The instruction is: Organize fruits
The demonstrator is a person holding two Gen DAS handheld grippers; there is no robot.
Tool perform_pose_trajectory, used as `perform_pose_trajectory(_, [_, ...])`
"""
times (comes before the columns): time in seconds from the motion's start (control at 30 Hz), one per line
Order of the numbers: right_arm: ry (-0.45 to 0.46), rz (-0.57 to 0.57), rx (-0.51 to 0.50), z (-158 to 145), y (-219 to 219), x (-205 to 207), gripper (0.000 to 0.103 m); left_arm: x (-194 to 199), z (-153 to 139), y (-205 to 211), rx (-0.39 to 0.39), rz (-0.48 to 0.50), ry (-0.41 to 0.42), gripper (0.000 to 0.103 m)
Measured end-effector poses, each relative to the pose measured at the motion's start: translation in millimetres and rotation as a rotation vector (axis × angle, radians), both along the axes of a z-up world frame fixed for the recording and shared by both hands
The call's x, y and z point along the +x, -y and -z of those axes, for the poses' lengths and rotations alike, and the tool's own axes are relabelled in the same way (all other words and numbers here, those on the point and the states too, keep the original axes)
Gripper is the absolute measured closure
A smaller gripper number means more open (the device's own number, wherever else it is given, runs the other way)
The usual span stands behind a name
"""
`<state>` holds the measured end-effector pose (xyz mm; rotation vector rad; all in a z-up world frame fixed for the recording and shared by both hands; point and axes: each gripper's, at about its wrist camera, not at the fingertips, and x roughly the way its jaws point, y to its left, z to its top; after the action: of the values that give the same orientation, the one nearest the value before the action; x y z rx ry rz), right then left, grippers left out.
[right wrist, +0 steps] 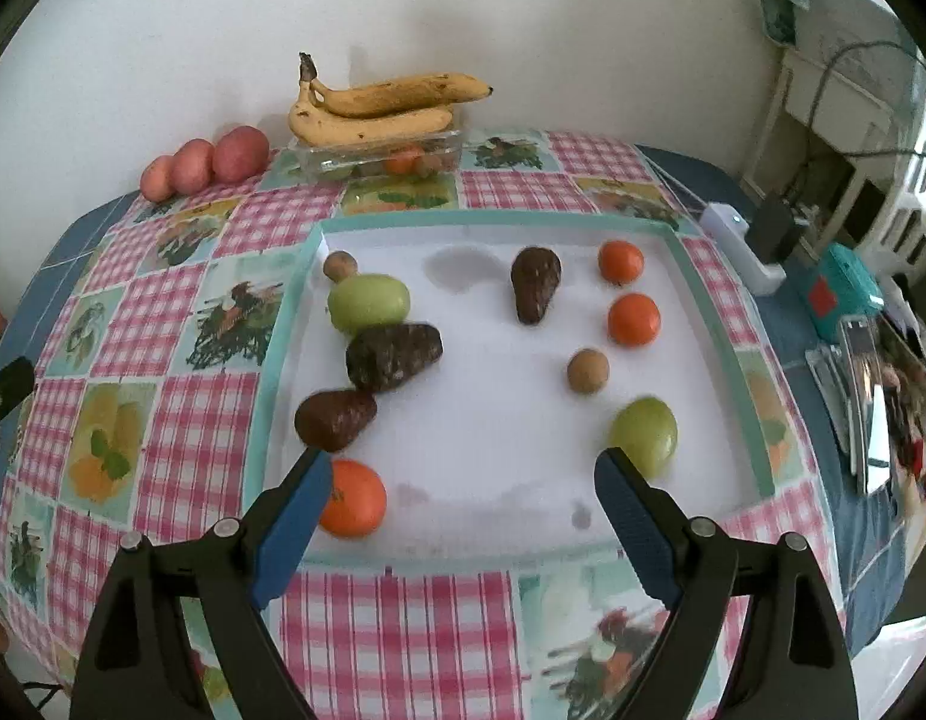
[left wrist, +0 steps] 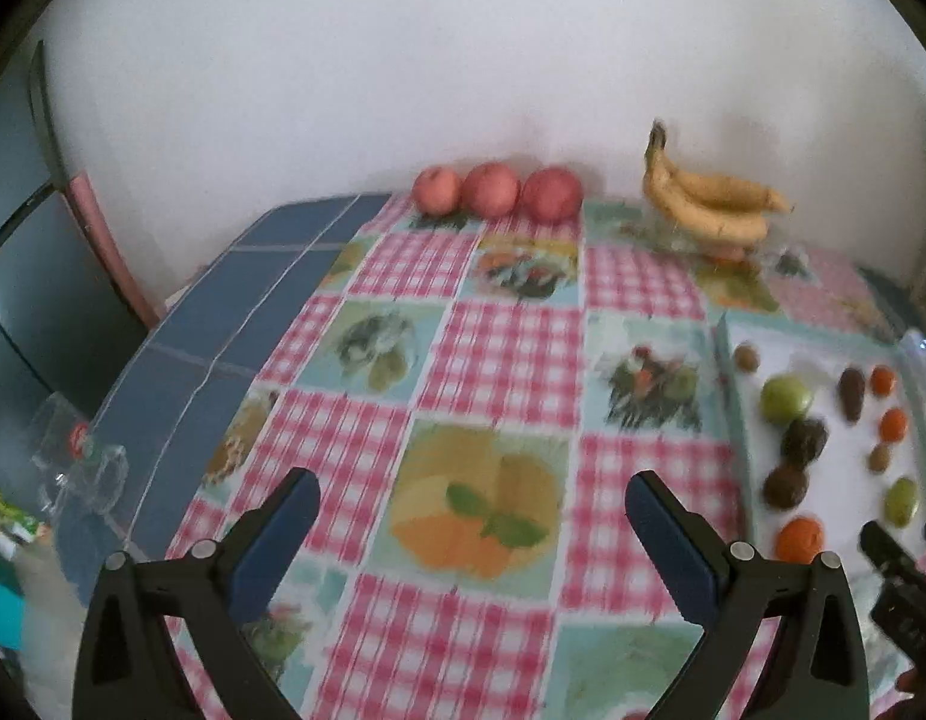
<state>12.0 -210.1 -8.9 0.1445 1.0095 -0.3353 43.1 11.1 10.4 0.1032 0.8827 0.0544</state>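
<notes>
A white tray on the checked tablecloth holds loose fruit: three oranges, two green fruits, three dark brown rough-skinned fruits and two small brown round ones. One orange lies near the tray's front left. My right gripper hovers open over the tray's front edge, nothing between its fingers. My left gripper is open above bare tablecloth, left of the tray. Three red apples and bananas sit by the wall.
The bananas rest on a clear plastic box with fruit inside. A white device, a teal box and shiny clutter crowd the table's right edge. The table's blue left edge drops off to bottles below.
</notes>
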Motion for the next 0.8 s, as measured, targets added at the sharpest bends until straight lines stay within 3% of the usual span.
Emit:
perform_pose_trajectory(0.07, [-0.004,0.005,0.008,1.4,-2.9,-8.4,0.014,-4.2,5.1,-0.8,0.028,0.0,-0.03,0.0])
perform_pose_trajectory(0.33, [-0.035,-0.034,-0.005,3.7,-18.0,-31.2,0.014,-13.1,27.3,-13.2,0.009,-0.039,-0.185,0.0])
perform_pose_trajectory(0.53, [-0.044,-0.035,-0.023,1.4,-22.3,-37.2,0.014,-23.4,36.0,-10.9,-0.017,0.01,-0.263,0.0])
perform_pose_trajectory(0.8, [-0.025,-0.042,-0.028,-5.1,-25.3,-36.9,0.014,-25.3,34.5,-3.1,-0.021,0.061,-0.269,0.0])
